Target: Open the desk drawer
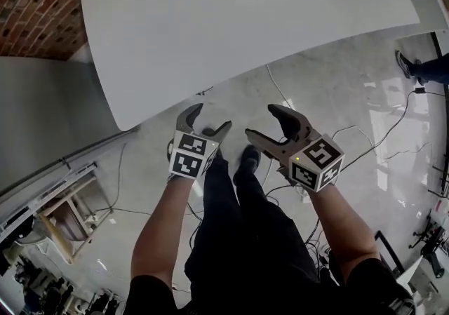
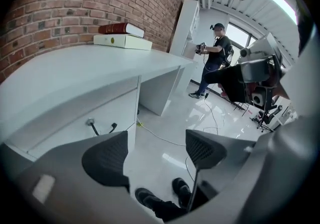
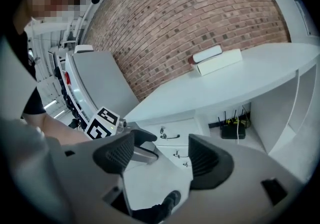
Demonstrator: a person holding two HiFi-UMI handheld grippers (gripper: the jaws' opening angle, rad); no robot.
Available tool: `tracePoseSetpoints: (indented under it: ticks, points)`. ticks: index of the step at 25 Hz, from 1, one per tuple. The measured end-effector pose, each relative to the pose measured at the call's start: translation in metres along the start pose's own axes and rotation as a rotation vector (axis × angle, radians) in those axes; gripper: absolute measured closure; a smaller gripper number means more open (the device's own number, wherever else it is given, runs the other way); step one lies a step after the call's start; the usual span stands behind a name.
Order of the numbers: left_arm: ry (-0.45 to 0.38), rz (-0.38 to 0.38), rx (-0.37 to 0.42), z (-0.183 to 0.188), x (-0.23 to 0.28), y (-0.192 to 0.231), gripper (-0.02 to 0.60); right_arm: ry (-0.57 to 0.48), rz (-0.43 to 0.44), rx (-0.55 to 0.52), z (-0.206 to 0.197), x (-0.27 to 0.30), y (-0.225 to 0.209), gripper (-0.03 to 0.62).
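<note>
The left tool (image 1: 209, 118) hangs in front of the counter (image 1: 231, 33), below its edge, with the jaws apart and nothing between them. The right tool (image 1: 263, 123) is just beside it, also released and empty. The drawer (image 3: 184, 130) sits closed under the counter top, apart from both tools.
</note>
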State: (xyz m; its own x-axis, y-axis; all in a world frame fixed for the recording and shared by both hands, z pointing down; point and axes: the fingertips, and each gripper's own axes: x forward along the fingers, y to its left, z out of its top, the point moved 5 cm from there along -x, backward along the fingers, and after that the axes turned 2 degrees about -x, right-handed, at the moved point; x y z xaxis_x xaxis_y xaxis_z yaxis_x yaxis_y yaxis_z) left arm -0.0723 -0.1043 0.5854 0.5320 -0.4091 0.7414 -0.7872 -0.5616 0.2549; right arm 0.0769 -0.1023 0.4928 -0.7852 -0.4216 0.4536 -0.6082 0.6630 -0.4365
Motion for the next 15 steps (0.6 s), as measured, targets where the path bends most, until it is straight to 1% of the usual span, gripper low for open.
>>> tracePoseSetpoints:
  ticks: [4,7,11,15]
  points:
    - [0.014,0.005,-0.028,-0.030,0.032,0.008,0.215,0.016,0.006,0.035,-0.035,0.013,-0.018,0.269]
    - [0.039,0.019,-0.014,-0.051,0.051,0.015,0.216,0.021,0.009,0.039,-0.053,0.020,-0.029,0.269]
    - [0.067,0.044,-0.008,-0.067,0.075,0.027,0.216,0.053,0.041,0.024,-0.076,0.035,-0.043,0.269]
    - [0.099,0.083,0.032,-0.083,0.104,0.041,0.216,0.065,0.082,-0.017,-0.098,0.055,-0.054,0.269]
